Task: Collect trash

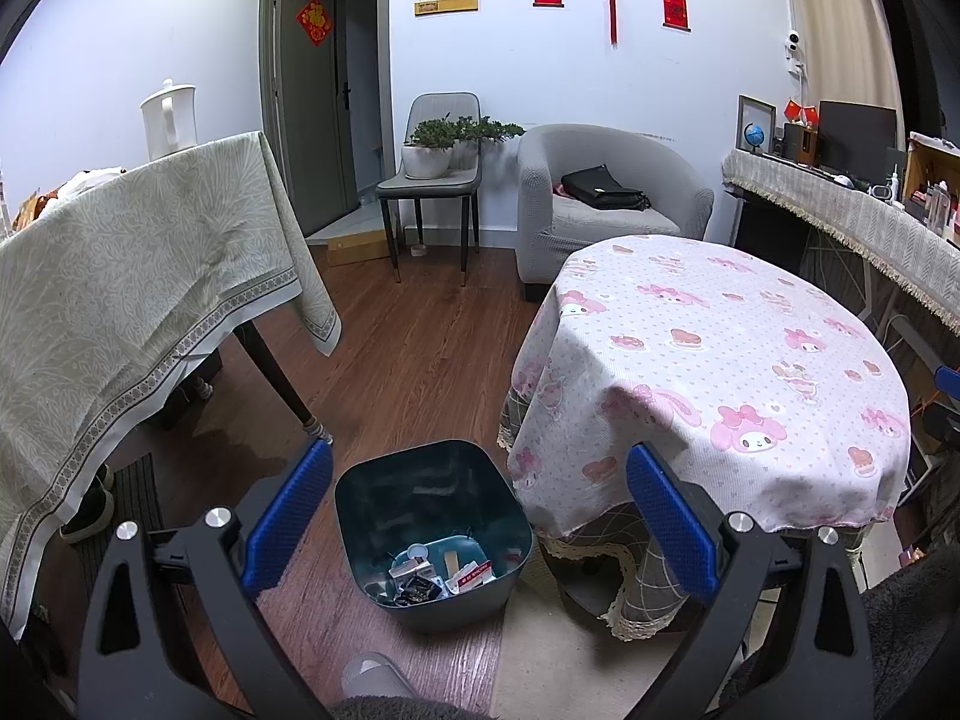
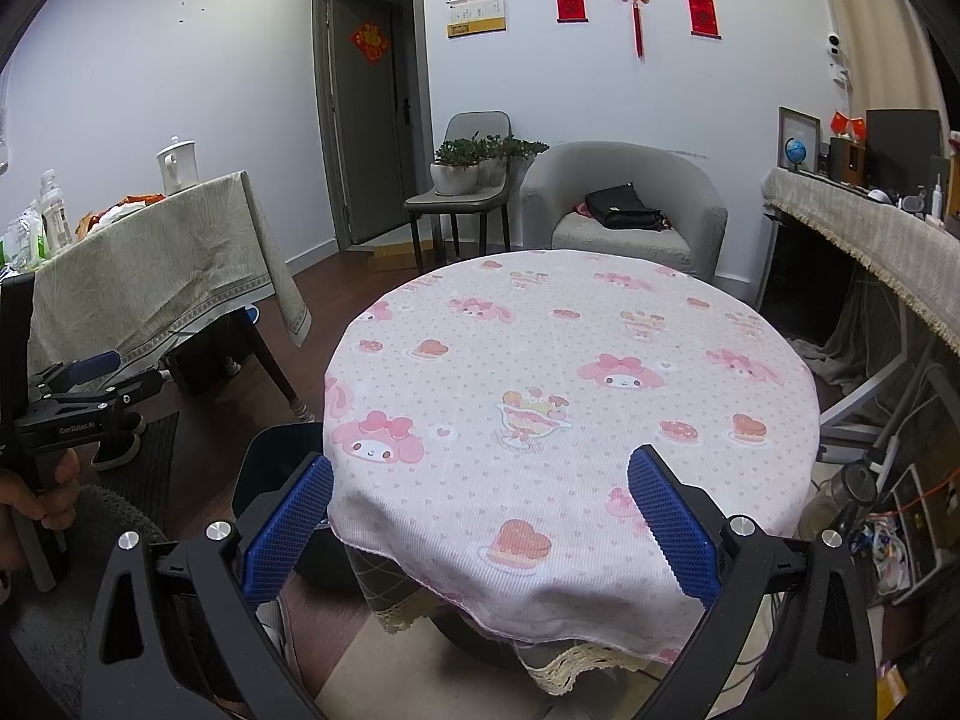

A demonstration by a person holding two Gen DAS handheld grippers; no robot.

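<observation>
Hovering over the bin with both grippers empty

You are holding your left gripper (image 1: 479, 516) above a dark bin (image 1: 433, 531) that stands on the wooden floor (image 1: 408, 354), just beside the round table (image 1: 720, 360). The gripper's blue fingers (image 1: 288, 525) are spread wide with nothing between them. Down in the bottom of the bin lies the trash (image 1: 441, 576): a small heap of wrappers, scraps of paper and what looks like a little carton. The bin is far from full.

Your right gripper (image 2: 480, 519) points across the same round table, which wears a white cloth printed with pink cartoon rabbits and sweets. Its fingers are also spread wide and hold nothing. In this view the tabletop shows no loose item at all; only the cloth is there. The bin's edge shows at the near left of the table, partly hidden by the cloth and the gripper.

Judging from this, the round table's share of the job looks finished, with the trash already dropped in the bin. What may be left is elsewhere: a second table (image 2: 156, 252) to the left, under a green patterned cloth, carries bottles, packets and a white kettle (image 2: 178, 166), but from here you cannot tell which of those, if any, count as trash.
</observation>
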